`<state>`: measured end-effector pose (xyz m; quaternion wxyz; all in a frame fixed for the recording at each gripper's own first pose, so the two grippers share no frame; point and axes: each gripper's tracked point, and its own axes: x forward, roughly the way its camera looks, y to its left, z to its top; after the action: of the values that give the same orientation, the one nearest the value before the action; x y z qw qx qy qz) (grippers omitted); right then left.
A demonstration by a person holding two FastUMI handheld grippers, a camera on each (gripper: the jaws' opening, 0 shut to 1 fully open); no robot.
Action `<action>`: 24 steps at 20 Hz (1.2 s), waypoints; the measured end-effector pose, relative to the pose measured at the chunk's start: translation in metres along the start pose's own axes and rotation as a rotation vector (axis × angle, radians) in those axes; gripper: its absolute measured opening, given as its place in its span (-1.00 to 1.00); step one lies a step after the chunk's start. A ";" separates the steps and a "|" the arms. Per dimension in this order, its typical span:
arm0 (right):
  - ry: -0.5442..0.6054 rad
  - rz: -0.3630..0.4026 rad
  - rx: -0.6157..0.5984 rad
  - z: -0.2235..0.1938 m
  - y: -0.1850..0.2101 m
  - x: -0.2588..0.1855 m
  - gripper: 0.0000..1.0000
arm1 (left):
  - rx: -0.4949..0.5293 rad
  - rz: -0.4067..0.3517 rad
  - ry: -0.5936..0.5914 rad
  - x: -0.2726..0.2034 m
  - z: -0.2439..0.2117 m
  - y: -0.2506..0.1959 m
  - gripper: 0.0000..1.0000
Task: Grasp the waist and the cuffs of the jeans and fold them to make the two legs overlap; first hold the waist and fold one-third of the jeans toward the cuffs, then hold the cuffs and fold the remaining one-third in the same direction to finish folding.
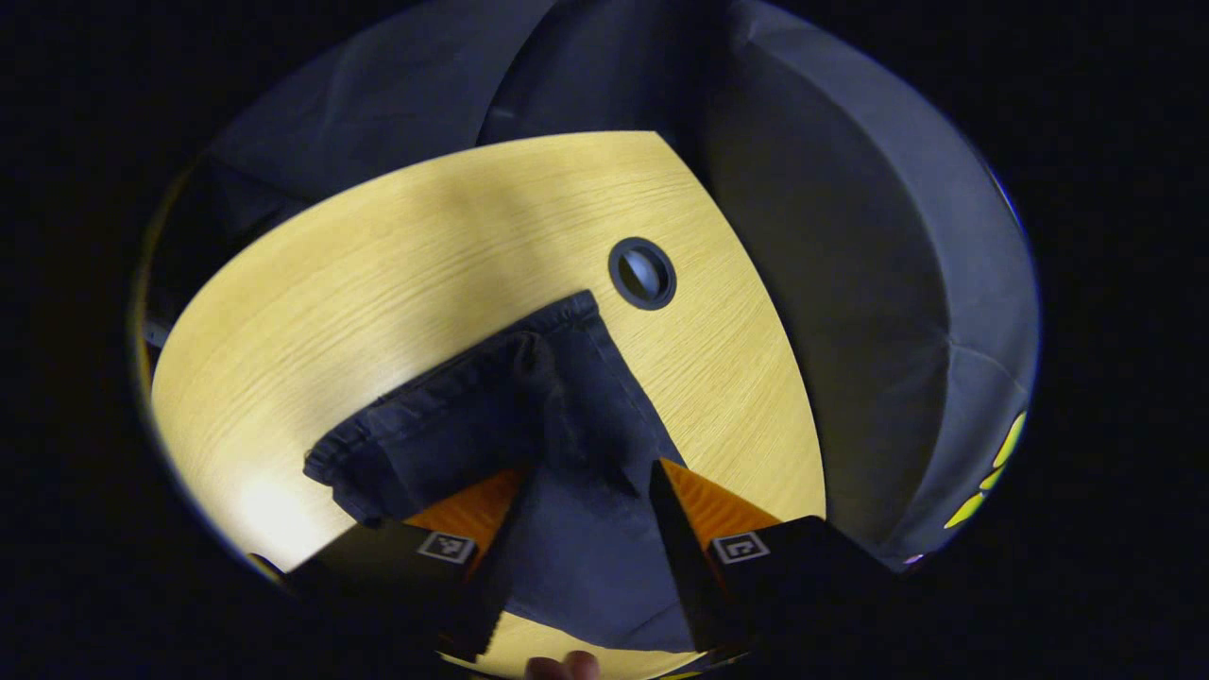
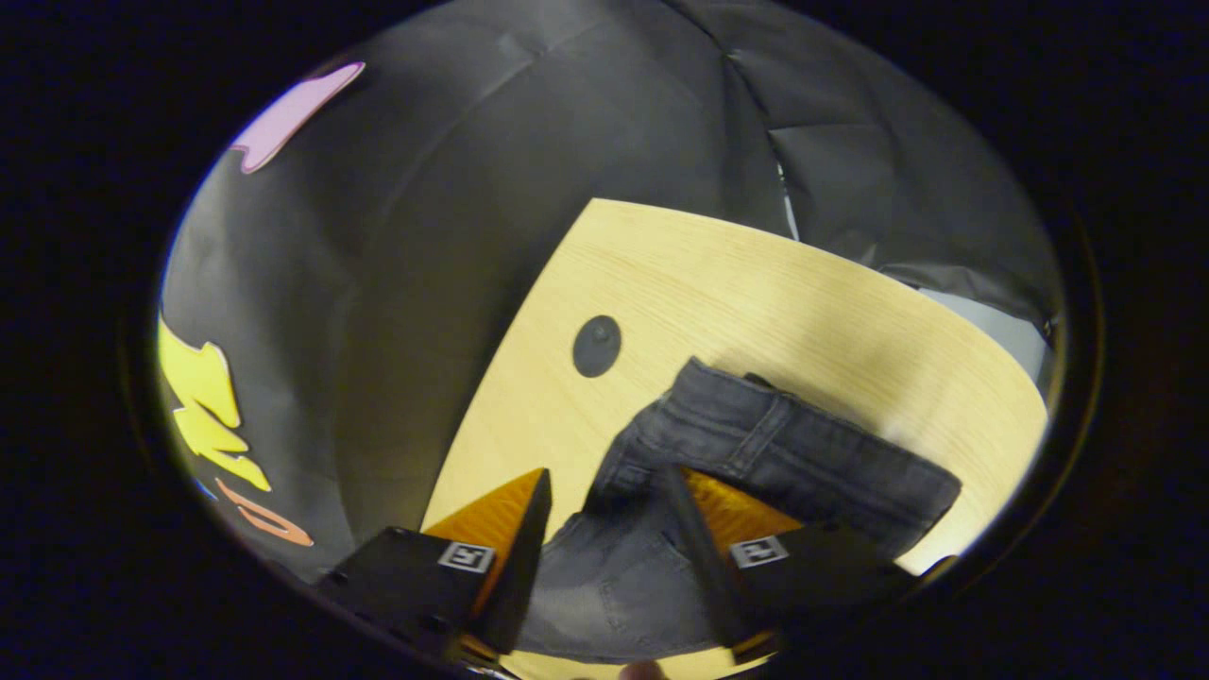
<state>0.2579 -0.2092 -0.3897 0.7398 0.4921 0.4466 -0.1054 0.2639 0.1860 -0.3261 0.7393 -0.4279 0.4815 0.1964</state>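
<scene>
The dark denim jeans lie between and ahead of the left gripper, fingers spread wide. The right gripper likewise straddles the waistband, fingers wide; neither pinches cloth yet.

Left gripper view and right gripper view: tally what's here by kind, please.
Jeans: 1
Table: 1
Round cable port in the table: 1
Grippers: 2, left gripper and right gripper
Total: 5
</scene>
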 end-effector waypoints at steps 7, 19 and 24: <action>-0.179 -0.025 -0.222 0.002 0.024 -0.081 0.89 | 0.282 -0.031 -0.238 -0.131 0.040 -0.045 0.70; -0.613 0.060 -0.885 -0.120 0.063 -0.322 0.96 | 0.962 -0.230 -0.884 -0.391 -0.089 -0.139 1.00; -0.607 -0.013 -0.882 -0.145 0.030 -0.321 0.97 | 0.919 -0.331 -0.850 -0.405 -0.150 -0.138 1.00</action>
<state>0.0090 -0.1660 -0.1419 0.9715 0.0793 0.2177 -0.0500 0.0938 0.0351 0.0662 0.9938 -0.0215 0.1093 0.0060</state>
